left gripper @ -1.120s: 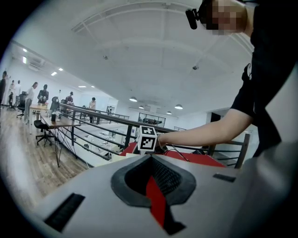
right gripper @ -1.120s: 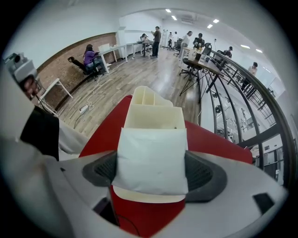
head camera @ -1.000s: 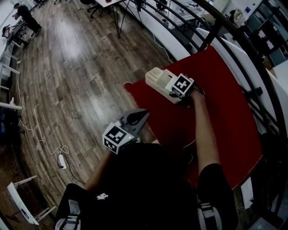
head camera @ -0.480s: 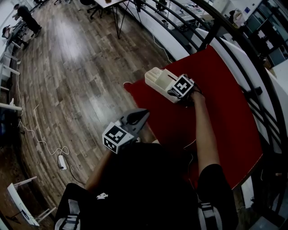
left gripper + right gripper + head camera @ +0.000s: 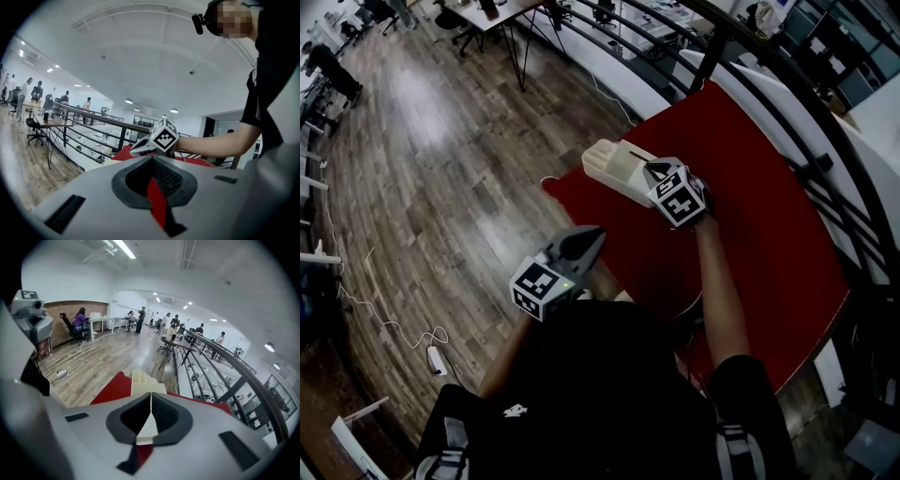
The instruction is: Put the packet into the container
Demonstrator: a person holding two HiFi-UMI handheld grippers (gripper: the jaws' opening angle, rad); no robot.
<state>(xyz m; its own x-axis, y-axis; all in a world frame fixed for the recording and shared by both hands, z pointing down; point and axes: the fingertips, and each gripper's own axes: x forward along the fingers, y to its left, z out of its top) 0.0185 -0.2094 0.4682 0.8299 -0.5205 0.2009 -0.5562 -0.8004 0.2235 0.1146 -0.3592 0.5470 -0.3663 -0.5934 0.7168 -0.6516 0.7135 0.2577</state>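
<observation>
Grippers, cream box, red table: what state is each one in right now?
Right gripper: jaws just closed, shut, nothing between them.
Left gripper: shut, empty.
Container: upright on the red table, at its corner.
Packet: not visible in any view.

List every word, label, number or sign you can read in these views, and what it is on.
No readable text in any view.
Black-and-white square patterns only, no words: left marker cube, right marker cube.
Too small to read: white mark on the person's black shirt.
No print visible: cream container.
</observation>
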